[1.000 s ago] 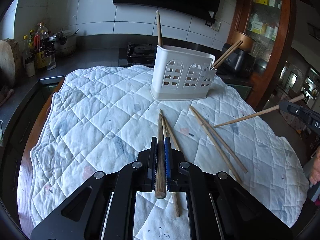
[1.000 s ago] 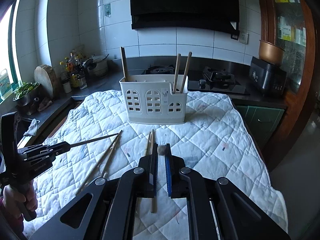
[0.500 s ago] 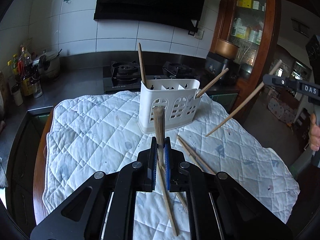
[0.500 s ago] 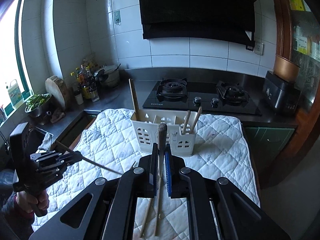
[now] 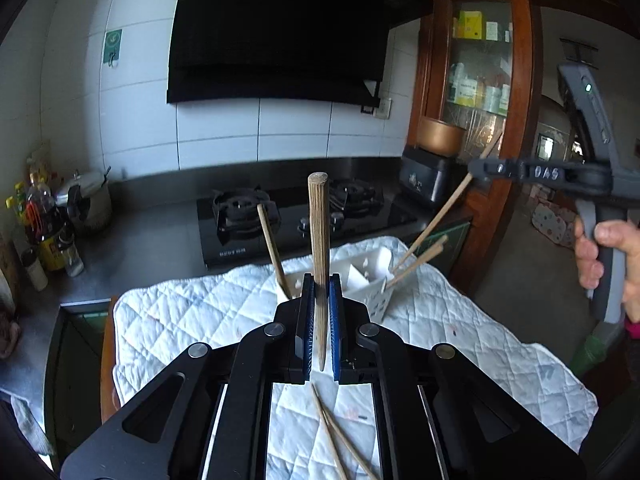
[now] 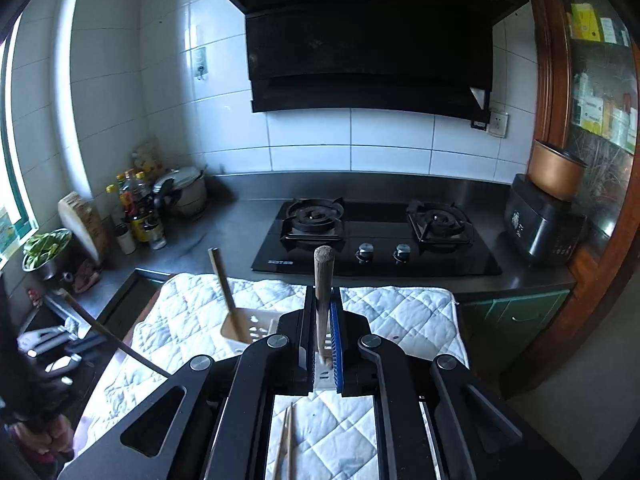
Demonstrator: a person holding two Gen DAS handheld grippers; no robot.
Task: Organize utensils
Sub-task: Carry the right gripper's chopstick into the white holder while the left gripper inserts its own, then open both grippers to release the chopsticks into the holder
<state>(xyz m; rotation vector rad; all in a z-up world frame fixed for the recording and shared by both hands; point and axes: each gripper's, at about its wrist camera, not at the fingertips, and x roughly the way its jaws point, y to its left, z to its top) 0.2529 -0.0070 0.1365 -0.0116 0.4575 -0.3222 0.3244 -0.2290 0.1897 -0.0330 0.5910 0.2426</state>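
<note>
My left gripper (image 5: 320, 286) is shut on a wooden chopstick (image 5: 319, 232) that stands upright between its blue pads, high above the quilted mat (image 5: 192, 312). Behind it is the white utensil holder (image 5: 374, 276), with one chopstick (image 5: 271, 246) at its left end and others leaning out on the right. My right gripper (image 6: 322, 298) is shut on another upright chopstick (image 6: 322, 276) above the holder (image 6: 250, 326), which its body partly hides. In the left wrist view, the right gripper (image 5: 478, 170) holds its stick slanting down towards the holder. Loose chopsticks (image 5: 334, 428) lie on the mat.
A black gas hob (image 6: 376, 236) sits on the steel counter behind the mat. Bottles and a pot (image 6: 138, 208) crowd the back left corner, with a rice cooker (image 6: 546, 216) and a wooden cabinet (image 5: 480, 80) on the right. A hand (image 5: 612, 256) grips the right tool.
Both grippers have risen well above the mat, each carrying its chopstick up. The sticks, lying low along the fingers before, now stand upright. The holder now sits lower in both views.
</note>
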